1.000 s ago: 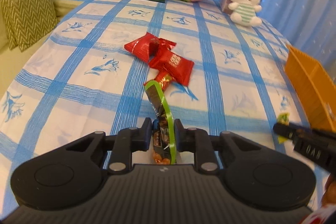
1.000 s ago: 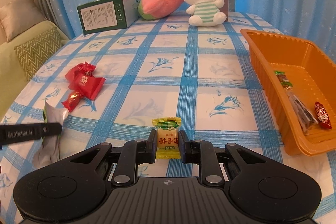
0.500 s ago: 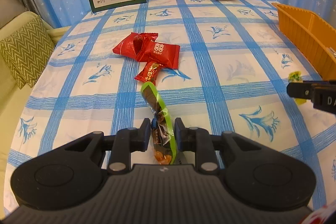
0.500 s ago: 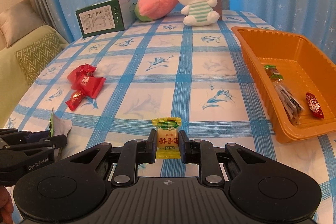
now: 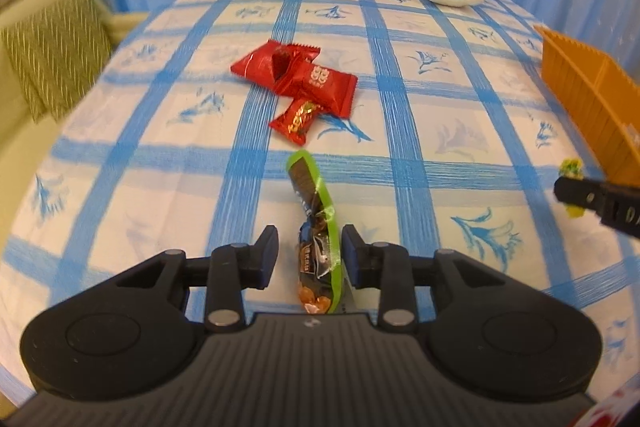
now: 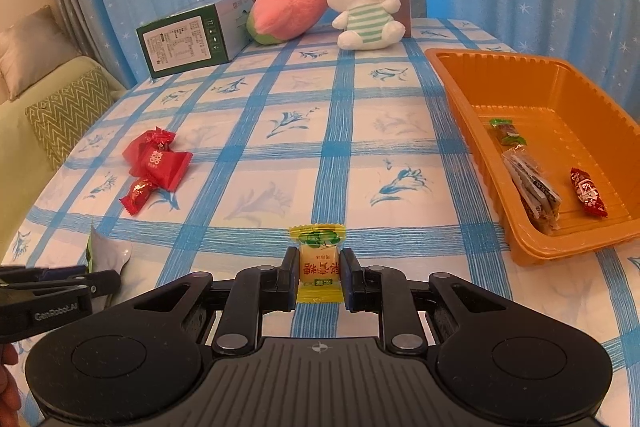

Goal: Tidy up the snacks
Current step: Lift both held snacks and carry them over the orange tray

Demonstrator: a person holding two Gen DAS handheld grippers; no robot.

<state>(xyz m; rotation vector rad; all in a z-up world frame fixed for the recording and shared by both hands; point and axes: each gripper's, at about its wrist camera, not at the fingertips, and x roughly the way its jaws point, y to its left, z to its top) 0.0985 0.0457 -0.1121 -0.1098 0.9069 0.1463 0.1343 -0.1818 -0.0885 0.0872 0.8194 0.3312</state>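
Note:
A long green-edged snack packet (image 5: 316, 227) stands between the fingers of my left gripper (image 5: 308, 243). Its jaws are opening; the left pad is clear of the packet and the right pad is at its edge. My right gripper (image 6: 319, 263) is shut on a small yellow candy (image 6: 319, 255) just above the tablecloth. Two red packets (image 5: 312, 79) and a small red candy (image 5: 298, 119) lie mid-table. The orange tray (image 6: 472, 107) on the right holds a green snack (image 6: 508, 133), a clear packet (image 6: 532, 187) and a red candy (image 6: 588, 193).
At the table's far end stand a green box (image 6: 192, 39), a pink plush (image 6: 288, 11) and a white rabbit plush (image 6: 364, 7) against a grey box. A sofa with a zigzag cushion (image 6: 68, 111) is to the left. Blue curtains hang behind.
The left gripper's jaws have spread apart off the green-edged packet, and its view has swung a little. The right gripper still clamps the yellow candy in the same place.

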